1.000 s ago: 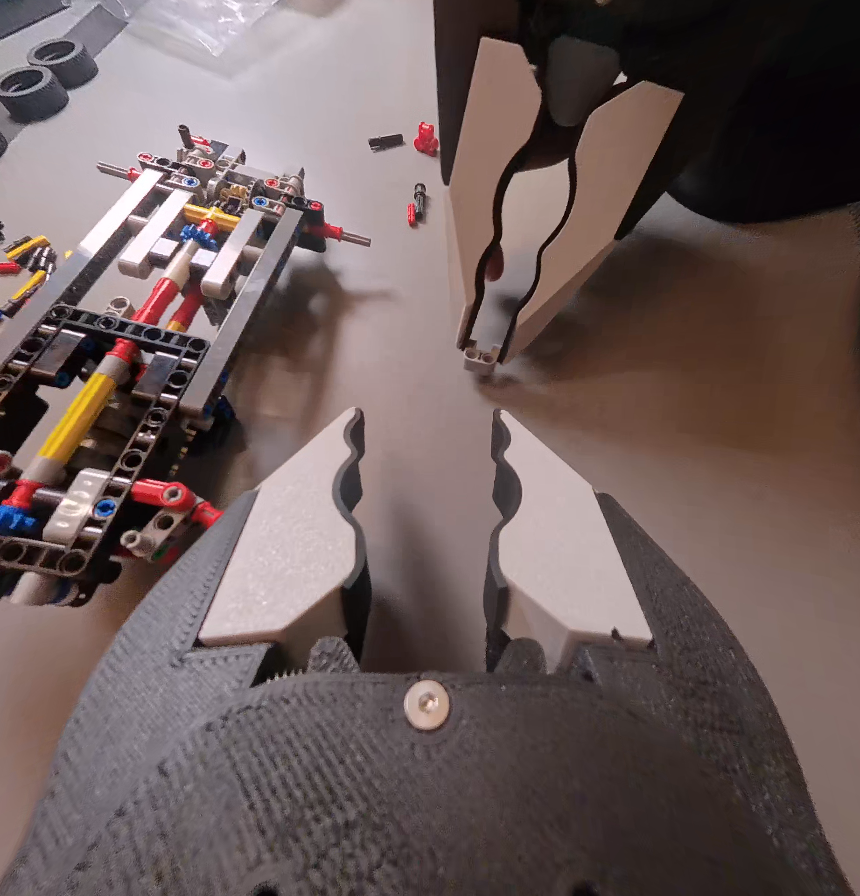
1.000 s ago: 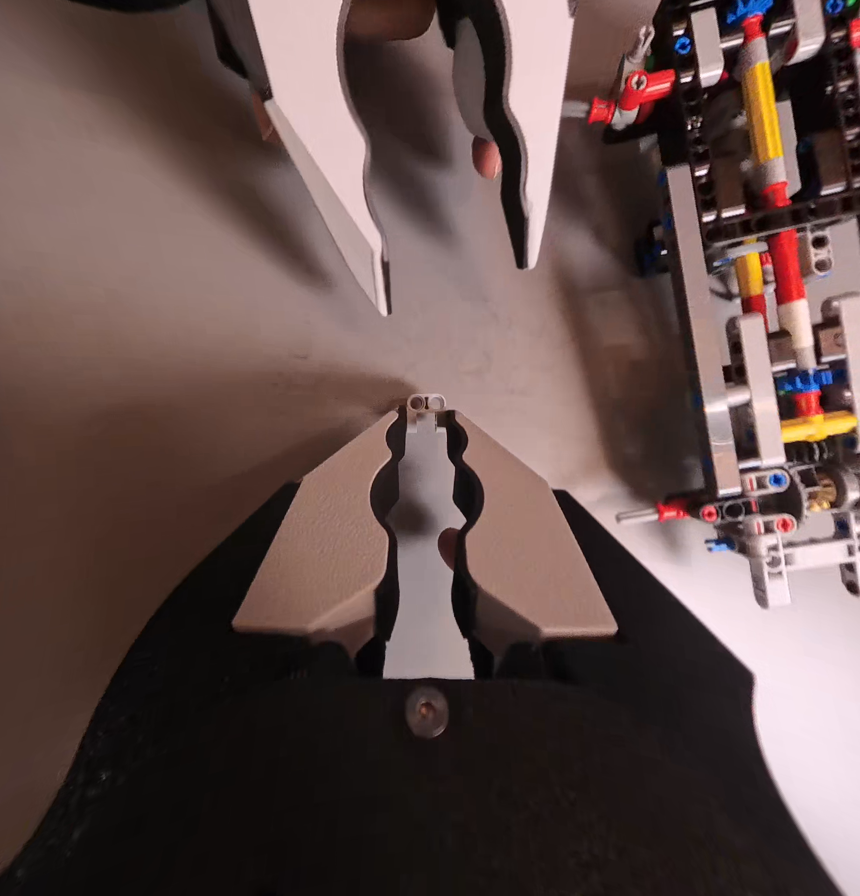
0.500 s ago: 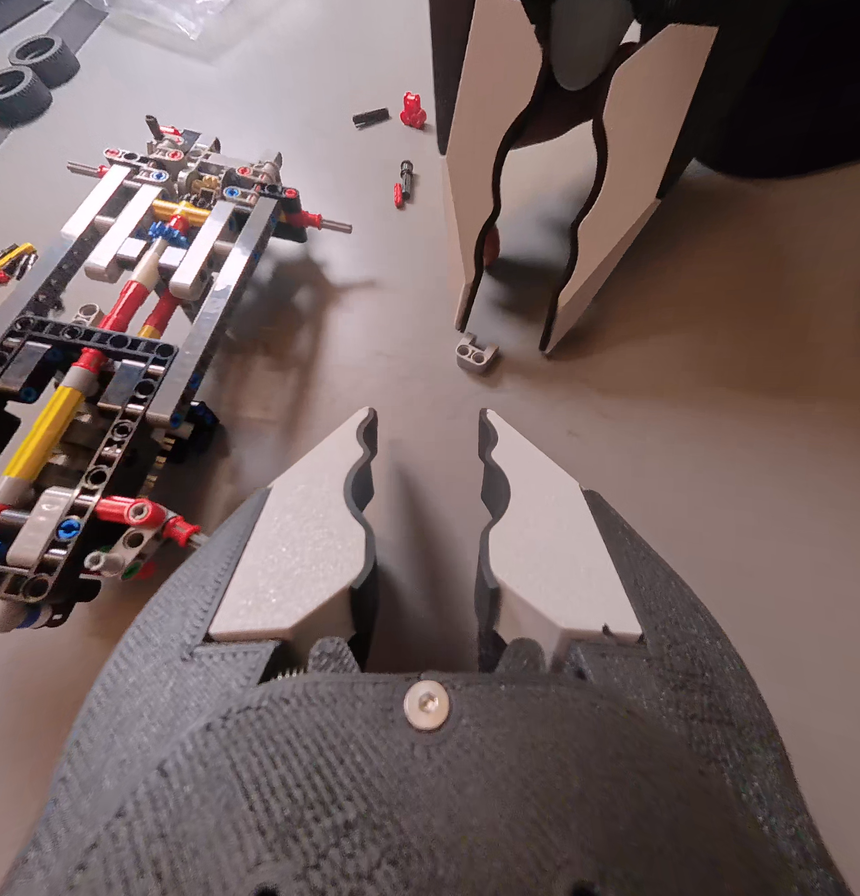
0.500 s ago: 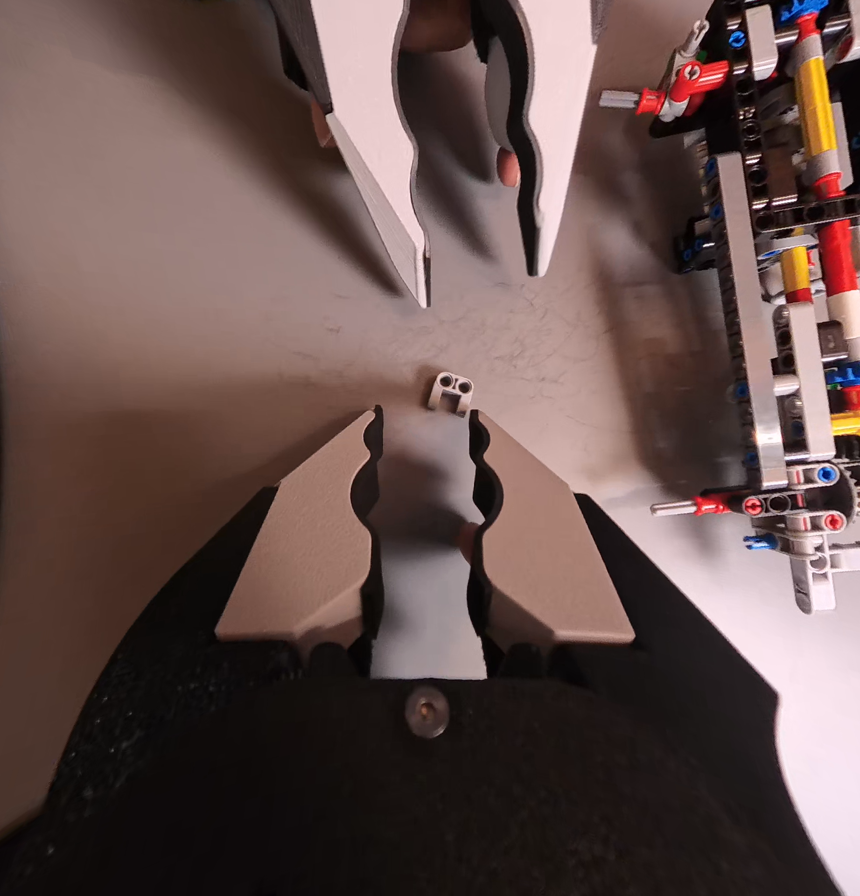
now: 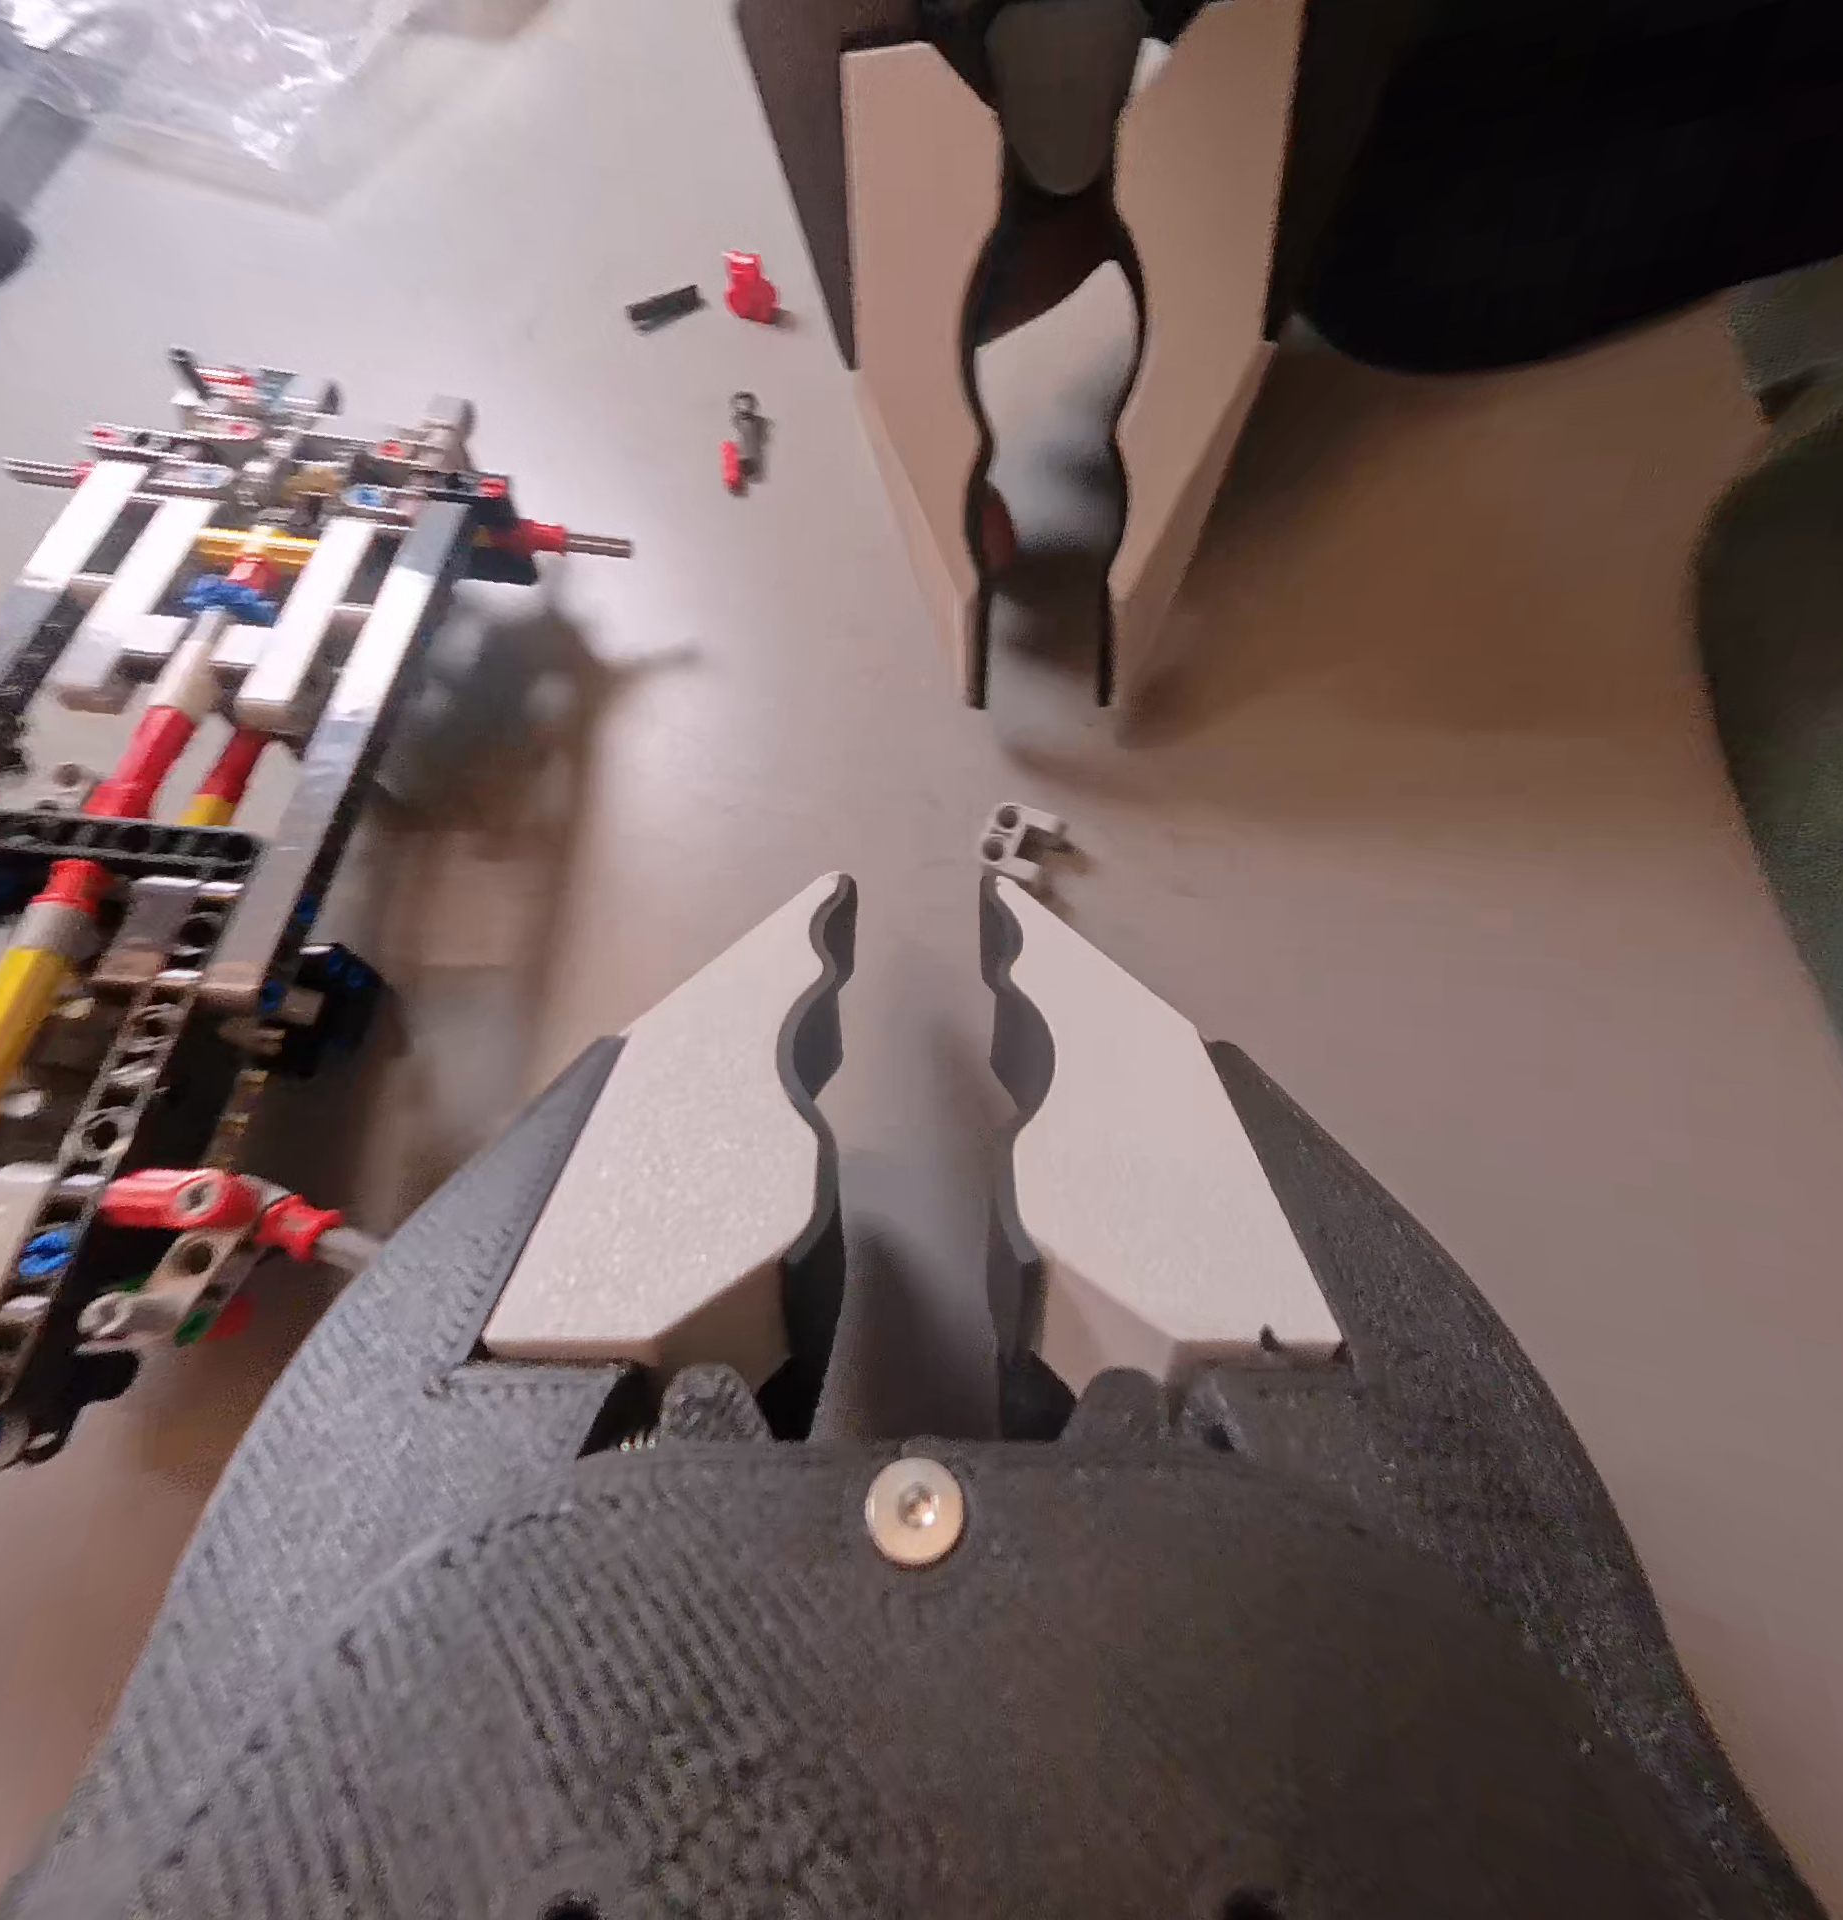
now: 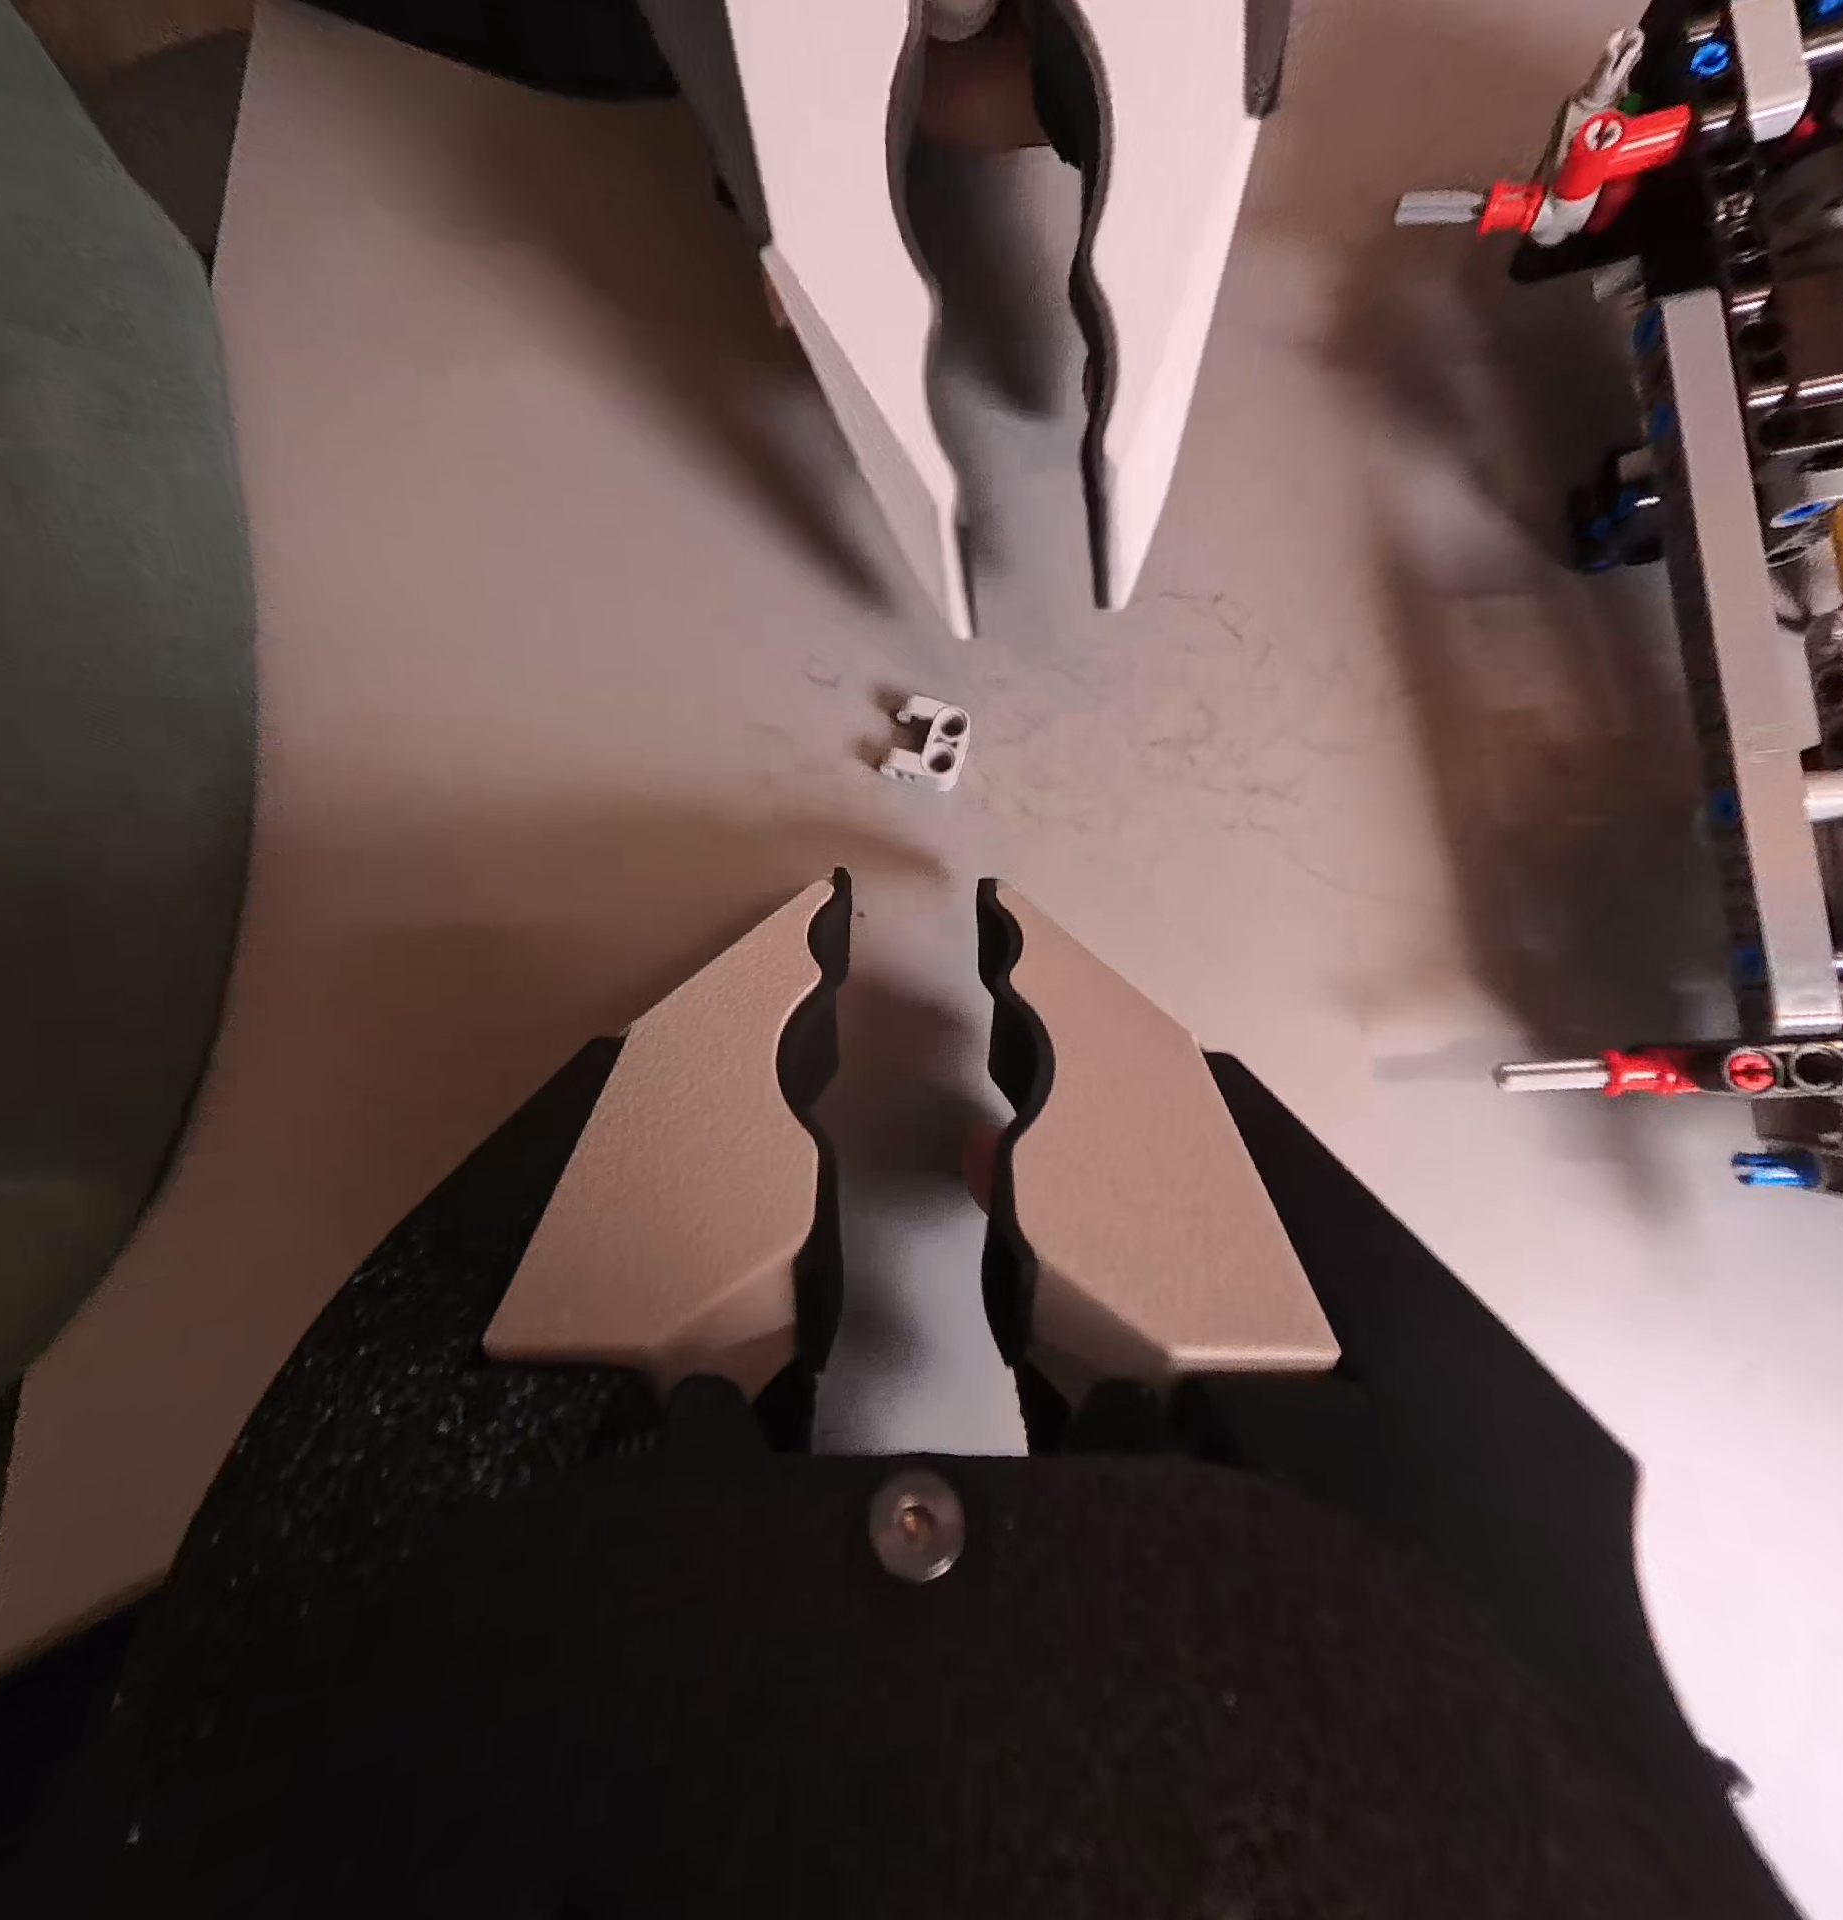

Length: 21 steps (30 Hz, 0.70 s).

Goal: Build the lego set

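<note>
A small light grey connector piece (image 5: 1021,833) lies loose on the table between the two grippers; it also shows in the right wrist view (image 6: 925,746). My left gripper (image 5: 915,891) is open and empty, its tips just short of the piece. My right gripper (image 6: 912,883) is open and empty, a little back from the piece; it shows opposite in the left wrist view (image 5: 1039,698). The left gripper shows opposite in the right wrist view (image 6: 1031,613). The long grey, black, red and yellow chassis build (image 5: 169,769) lies to the left, and at the right edge of the right wrist view (image 6: 1769,582).
Small loose parts lie beyond the chassis: a black pin (image 5: 665,305), a red piece (image 5: 749,285) and a black-and-red pin (image 5: 742,441). A clear plastic bag (image 5: 221,94) lies at the far left. A green cushioned edge (image 6: 75,665) borders the table.
My right gripper opened, let go of the grey connector piece and drew back from it. The piece now lies loose on the table, and my left gripper has moved closer to it.
</note>
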Tool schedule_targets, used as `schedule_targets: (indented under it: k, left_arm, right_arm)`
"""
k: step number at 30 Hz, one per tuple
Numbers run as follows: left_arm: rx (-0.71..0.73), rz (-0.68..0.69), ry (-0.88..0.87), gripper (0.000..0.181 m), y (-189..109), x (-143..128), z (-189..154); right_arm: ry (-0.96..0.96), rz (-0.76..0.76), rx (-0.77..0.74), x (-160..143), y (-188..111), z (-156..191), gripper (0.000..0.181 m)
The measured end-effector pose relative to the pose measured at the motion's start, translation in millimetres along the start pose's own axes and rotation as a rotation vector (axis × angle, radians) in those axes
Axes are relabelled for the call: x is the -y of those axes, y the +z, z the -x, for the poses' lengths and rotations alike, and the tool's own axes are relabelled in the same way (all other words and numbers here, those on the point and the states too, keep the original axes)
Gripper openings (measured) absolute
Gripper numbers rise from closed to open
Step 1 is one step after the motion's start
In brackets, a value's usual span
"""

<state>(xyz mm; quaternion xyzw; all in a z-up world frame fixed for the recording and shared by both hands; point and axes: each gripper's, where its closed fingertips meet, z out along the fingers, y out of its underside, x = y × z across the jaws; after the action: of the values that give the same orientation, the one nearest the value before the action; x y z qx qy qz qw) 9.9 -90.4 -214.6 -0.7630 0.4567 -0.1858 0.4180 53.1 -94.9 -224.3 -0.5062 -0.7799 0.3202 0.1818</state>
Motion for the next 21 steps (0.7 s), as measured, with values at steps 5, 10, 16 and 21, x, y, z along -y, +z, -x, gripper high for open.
schedule_targets:
  k: [5,10,16,21]
  left_arm:
    - [-0.098,0.013,0.071,0.032,9.2,-1.1,-25.2]
    - [-0.044,0.059,0.103,0.011,18.2,-3.4,-20.3]
    - [-0.112,-0.040,-0.086,0.002,8.1,9.0,-16.2]
    - [-0.322,-0.247,-0.420,0.002,-12.9,39.7,-17.5]
  right_arm:
    - [-0.045,0.003,0.009,0.6,1.5,4.7,0.021]
    - [-0.053,0.001,0.008,1.6,1.9,6.3,0.021]
    - [-0.147,-0.134,-0.025,23.1,-7.9,8.2,0.021]
    - [-0.249,-0.317,-0.150,53.4,-27.2,-0.4,0.024]
